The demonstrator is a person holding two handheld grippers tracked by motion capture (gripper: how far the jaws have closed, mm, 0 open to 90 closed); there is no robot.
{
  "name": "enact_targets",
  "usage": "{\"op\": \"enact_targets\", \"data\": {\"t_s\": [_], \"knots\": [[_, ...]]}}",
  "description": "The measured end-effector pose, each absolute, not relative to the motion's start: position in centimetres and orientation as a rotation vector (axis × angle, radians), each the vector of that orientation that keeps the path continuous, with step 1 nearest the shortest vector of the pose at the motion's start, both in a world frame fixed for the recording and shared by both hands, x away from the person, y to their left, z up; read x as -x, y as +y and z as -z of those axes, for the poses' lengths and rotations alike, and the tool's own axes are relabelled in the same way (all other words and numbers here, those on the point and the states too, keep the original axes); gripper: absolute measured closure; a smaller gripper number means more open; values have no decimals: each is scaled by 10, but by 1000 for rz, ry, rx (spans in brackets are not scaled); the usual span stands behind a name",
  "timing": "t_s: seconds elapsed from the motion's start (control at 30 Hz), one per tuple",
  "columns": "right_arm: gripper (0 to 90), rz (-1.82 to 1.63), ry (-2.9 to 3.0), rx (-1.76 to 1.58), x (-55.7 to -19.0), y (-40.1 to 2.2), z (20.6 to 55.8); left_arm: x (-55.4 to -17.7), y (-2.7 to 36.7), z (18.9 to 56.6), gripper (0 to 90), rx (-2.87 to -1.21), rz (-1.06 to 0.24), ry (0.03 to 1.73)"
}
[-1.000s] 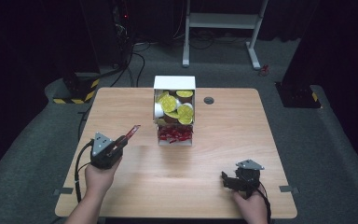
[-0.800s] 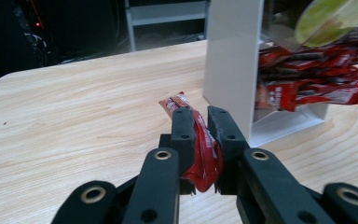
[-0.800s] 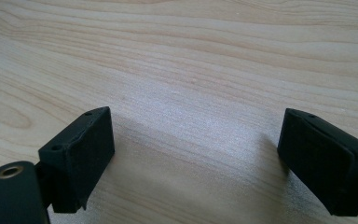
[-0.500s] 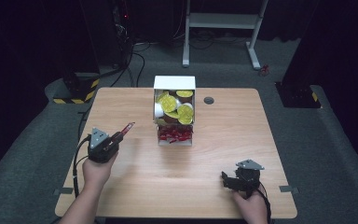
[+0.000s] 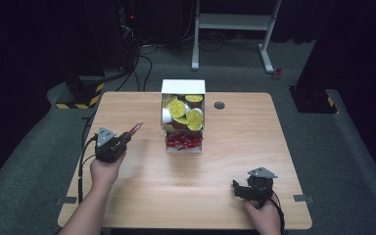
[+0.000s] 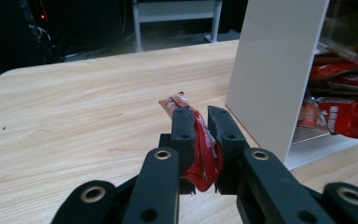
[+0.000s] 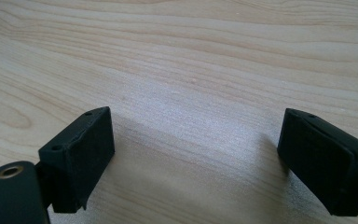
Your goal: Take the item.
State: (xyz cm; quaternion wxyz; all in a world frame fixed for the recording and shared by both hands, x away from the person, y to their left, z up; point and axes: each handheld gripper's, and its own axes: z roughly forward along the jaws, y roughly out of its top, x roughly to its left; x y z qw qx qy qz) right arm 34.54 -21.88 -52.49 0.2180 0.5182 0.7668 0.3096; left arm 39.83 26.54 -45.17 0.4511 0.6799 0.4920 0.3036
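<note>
My left gripper [image 5: 127,135] [image 6: 201,122] is shut on a red snack packet [image 5: 135,129] [image 6: 200,144], which sticks out past the jaw tips. It hovers over the table's left side, left of a white dispenser box [image 5: 183,116] [image 6: 276,70]. The box holds round yellow-lidded cups [image 5: 178,106] in its upper part and more red packets [image 5: 183,141] [image 6: 340,112] in its lower tray. Near the front right of the table, my right gripper [image 5: 236,188] [image 7: 196,154] stands open with its jaws wide apart over bare wood and nothing between them.
The wooden table [image 5: 235,147] has a small dark grommet [image 5: 219,105] behind the box on the right. A white desk frame [image 5: 232,22] stands on the dark floor beyond the table. A yellow-and-black striped base [image 5: 81,93] lies off the far left corner.
My left gripper, still holding the red packet, has drifted left and toward the front edge, away from the box. The right gripper has stayed where it was.
</note>
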Motion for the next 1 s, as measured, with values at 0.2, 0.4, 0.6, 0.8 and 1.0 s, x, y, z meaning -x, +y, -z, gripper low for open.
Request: {"op": "enact_targets", "data": {"t_s": [0.2, 0.4, 0.6, 0.8, 1.0], "knots": [[109, -858, 2121, -1438, -345, -219, 525, -407, 261, 456, 812, -1692, -753, 1218], [109, -858, 2121, -1438, -345, -219, 525, -417, 258, 464, 811, -1707, -748, 1224], [109, -858, 2121, -1438, -345, -219, 525, -428, 253, 473, 811, -1733, -741, 1248], [109, -858, 2121, -1438, -345, -219, 525, -435, 253, 482, 811, -1741, -727, 1280], [109, -858, 2121, -1438, -345, -219, 525, -439, 252, 488, 811, -1751, -723, 1297]]}}
